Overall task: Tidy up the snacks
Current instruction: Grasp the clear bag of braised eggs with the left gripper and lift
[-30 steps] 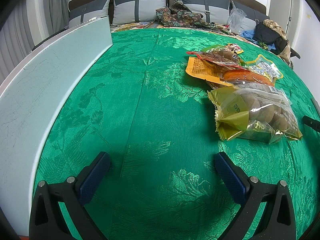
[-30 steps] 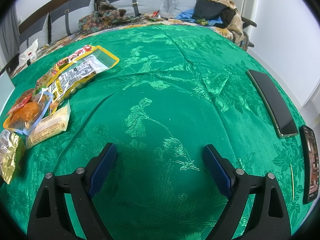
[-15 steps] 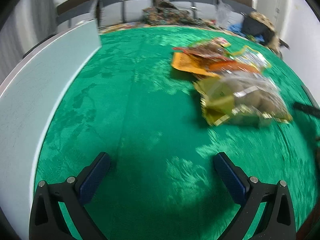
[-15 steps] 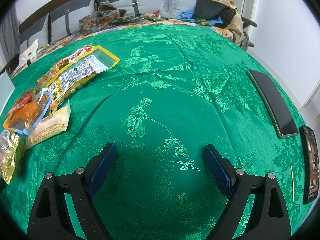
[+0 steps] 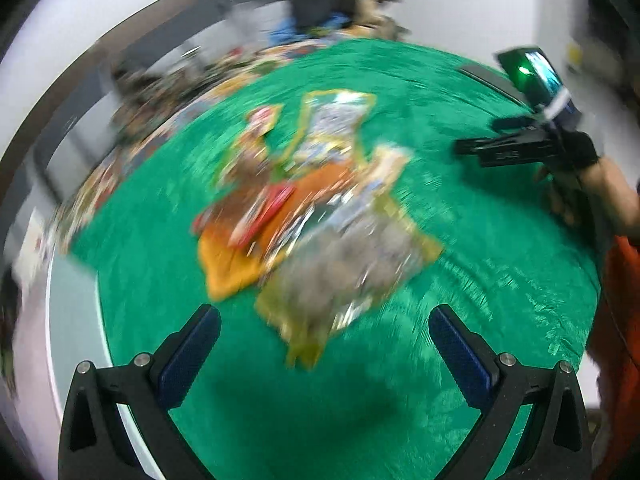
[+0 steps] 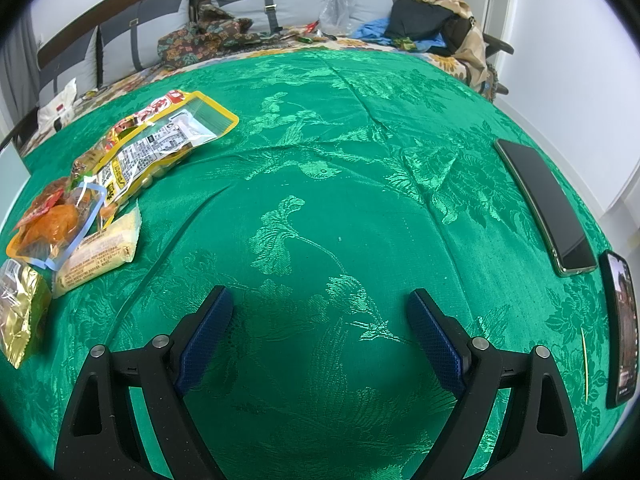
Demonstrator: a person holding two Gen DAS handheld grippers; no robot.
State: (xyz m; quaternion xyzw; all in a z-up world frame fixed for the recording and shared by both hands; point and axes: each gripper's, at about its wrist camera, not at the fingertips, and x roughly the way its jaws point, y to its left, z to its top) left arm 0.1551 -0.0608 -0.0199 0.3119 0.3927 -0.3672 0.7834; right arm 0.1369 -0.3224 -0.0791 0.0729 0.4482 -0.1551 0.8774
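Observation:
Several snack packets lie in a loose pile on the green tablecloth; the left wrist view is blurred by motion. Nearest my open left gripper is a gold bag of brown snacks, just ahead of the fingertips. In the right wrist view the same pile sits at far left: a yellow-edged clear bag, an orange packet, a pale wrapped bar and the gold bag's corner. My right gripper stands open over bare cloth, and it shows as a black tool at the right of the left wrist view.
Two phones lie near the table's right edge. A pale grey board borders the left side of the table. A sofa with cushions, clothes and bags stands behind. A person's arm and orange sleeve are at right.
My left gripper has swung right, so the snack pile now lies straight ahead instead of off to the right. The right gripper has stayed still.

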